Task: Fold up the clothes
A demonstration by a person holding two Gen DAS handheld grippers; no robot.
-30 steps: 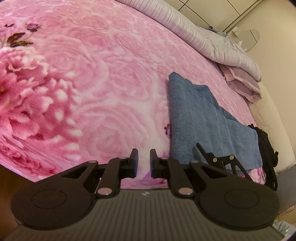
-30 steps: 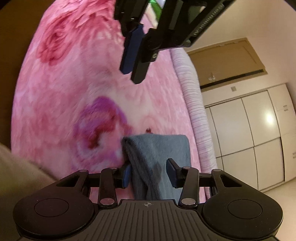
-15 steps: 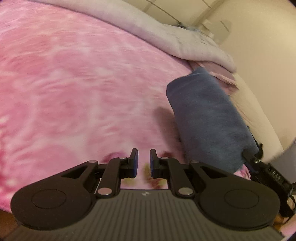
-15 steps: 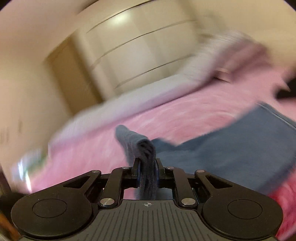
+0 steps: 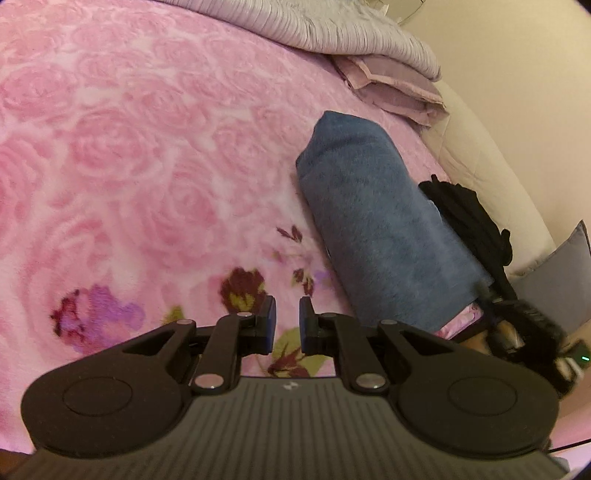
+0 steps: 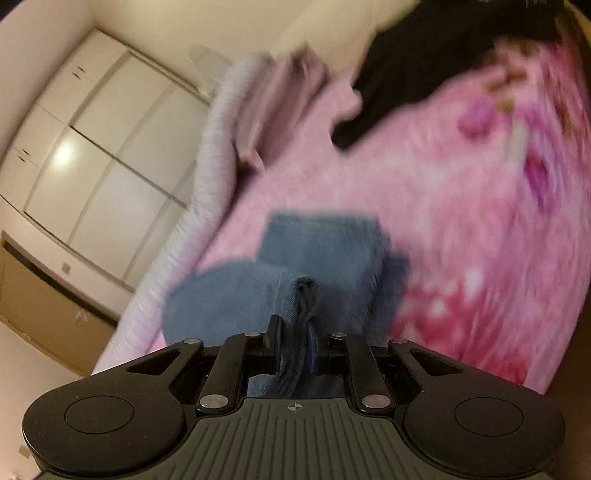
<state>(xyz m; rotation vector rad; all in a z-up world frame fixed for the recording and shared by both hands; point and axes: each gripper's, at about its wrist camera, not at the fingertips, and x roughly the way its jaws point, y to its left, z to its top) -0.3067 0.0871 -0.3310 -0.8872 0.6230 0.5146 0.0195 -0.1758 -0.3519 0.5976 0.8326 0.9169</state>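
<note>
Bedroom scene, two fisheye views, each looking along a hand-held claw. A bed (image 5: 155, 155) fills most of both, covered w/ a pink rose-print blanket. A blue towel-like cloth (image 5: 373, 221) lies on the blanket near the bed's right edge as the left view shows it, folded into a long thick band running from the near corner toward the pillow end.

Left claw (image 5: 287, 325): hovers over the blanket's near edge, just left of the cloth. Jaws narrow, only a slim gap between the blue pads, nothing in it; printed flowers show through.

Right claw (image 6: 293, 349): jaws have just been closing and now pinch a bunched fold of the blue cloth (image 6: 280, 280). Fabric is squeezed between the pads and hangs through below them; the rest of the cloth spreads onto the blanket ahead. This view is motion-blurred.

At the far end of the bed: a rolled pale lilac quilt (image 5: 332, 26), w/ a folded mauve item (image 5: 395, 86) just beside it. A black garment (image 5: 469, 218) lies at the bed's right edge, touching the cloth's side. White wardrobe doors (image 6: 99, 158) stand beyond the bed in the right view.
</note>
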